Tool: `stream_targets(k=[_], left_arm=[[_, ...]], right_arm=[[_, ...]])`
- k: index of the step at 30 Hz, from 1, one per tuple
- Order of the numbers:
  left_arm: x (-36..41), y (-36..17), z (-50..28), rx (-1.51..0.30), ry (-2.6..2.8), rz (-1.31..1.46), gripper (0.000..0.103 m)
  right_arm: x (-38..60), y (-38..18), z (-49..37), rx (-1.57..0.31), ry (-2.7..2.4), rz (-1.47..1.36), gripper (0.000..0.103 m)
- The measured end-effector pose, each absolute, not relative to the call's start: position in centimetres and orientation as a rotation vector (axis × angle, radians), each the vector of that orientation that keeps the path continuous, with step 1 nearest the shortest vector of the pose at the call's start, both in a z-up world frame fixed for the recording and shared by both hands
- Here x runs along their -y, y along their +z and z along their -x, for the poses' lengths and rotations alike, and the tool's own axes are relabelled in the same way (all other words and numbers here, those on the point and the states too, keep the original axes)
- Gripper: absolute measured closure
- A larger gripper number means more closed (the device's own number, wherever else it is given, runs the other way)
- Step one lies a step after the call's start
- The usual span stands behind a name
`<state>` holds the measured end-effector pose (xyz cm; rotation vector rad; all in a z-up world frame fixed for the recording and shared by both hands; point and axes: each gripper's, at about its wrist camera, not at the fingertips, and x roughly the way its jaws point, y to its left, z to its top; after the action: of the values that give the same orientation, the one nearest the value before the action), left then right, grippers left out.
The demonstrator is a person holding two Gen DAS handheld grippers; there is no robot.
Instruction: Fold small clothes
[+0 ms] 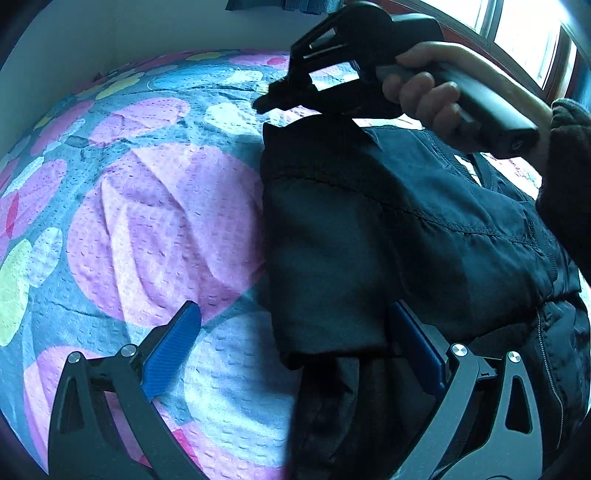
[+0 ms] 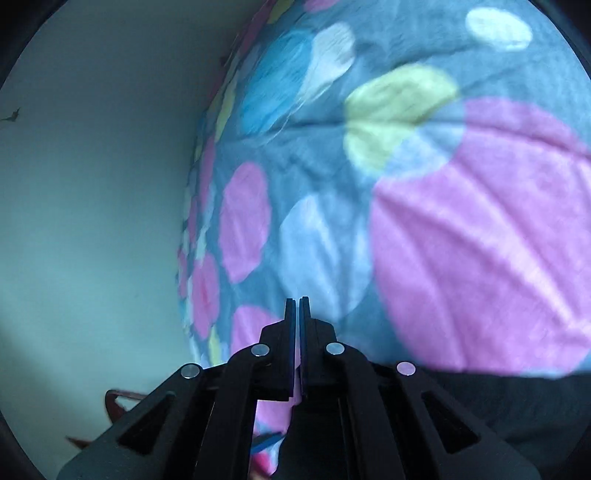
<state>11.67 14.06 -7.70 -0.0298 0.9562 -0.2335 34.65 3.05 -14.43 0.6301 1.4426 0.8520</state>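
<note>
dark jacket (image 1: 388, 229) spread on a spotted quilt (image 1: 155, 221), lying over its right part in the left wrist view, folded fabric edge running down the middle of the frame. zipper (image 1: 546, 365) visible along the jacket's lower right.

left gripper (image 1: 295, 332) spread wide, blue pads (image 1: 170, 350) facing in; left finger over bare quilt, right finger against or just under the jacket's lower hem, nothing pinched between them. cannot tell whether that finger touches the cloth.

right gripper (image 1: 266, 103) up near the jacket's far top corner, gripped by a hand (image 1: 424, 96) with a dark sleeve (image 1: 569, 177) behind it. in its own view, right gripper (image 2: 297, 314) pressed narrow, fingers nearly together with only a thin slit between the pads, nothing seen clamped there. tips raised over the quilt (image 2: 443, 221), slightly blurred. dark jacket edge (image 2: 498, 398) low on the right of that view, beside and below the fingers.

pale wall (image 2: 92, 203) left of the bed. window (image 1: 524, 29) bright at the top right of the left wrist view.
</note>
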Motion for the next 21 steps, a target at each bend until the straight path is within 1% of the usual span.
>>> stream_targets(k=[4, 5, 7, 8, 11, 14, 16, 17, 18, 21], left_arm=[[-14.2, -7.6, -11.7, -0.956, -0.237, 0.04, 0.002], [-14.2, -7.6, -11.7, -0.956, -0.237, 0.039, 0.002], [-14.2, -7.6, -11.7, -0.956, -0.236, 0.038, 0.002], [-14.2, -7.6, -11.7, -0.956, -0.236, 0.036, 0.002], [-14.2, -7.7, -11.7, -0.957, -0.235, 0.036, 0.002], [-14.2, -7.7, -11.7, -0.957, -0.234, 0.034, 0.002], [-14.2, -7.7, -11.7, -0.958, -0.233, 0.032, 0.002], [-14.1, -7.7, -11.7, -0.958, -0.233, 0.031, 0.002], [-14.1, -7.7, -11.7, -0.958, -0.233, 0.03, 0.002], [-14.1, -7.8, -11.8, -0.958, -0.234, 0.031, 0.002]], right_arm=[[-2.7, -13.2, -33.5, -1.432, 0.906, -0.529, 0.098], [-2.4, -12.6, -32.9, -1.421, 0.922, -0.49, 0.095], [-1.7, -12.0, -32.2, -1.417, 0.926, -0.438, 0.079], [-1.4, -11.8, -31.8, -1.427, 0.912, -0.395, 0.068], [-0.3, -11.7, -31.8, -1.453, 0.88, -0.357, 0.067], [0.2, -13.1, -31.6, -1.581, 0.978, -0.433, 0.067], [-0.5, -13.8, -31.1, -1.631, 1.069, -0.459, 0.062], [-1.2, -14.0, -30.8, -1.64, 1.097, -0.458, 0.057], [-1.6, -14.0, -30.7, -1.647, 1.109, -0.464, 0.054], [-2.6, -14.8, -31.1, -1.68, 1.123, -0.512, 0.05]])
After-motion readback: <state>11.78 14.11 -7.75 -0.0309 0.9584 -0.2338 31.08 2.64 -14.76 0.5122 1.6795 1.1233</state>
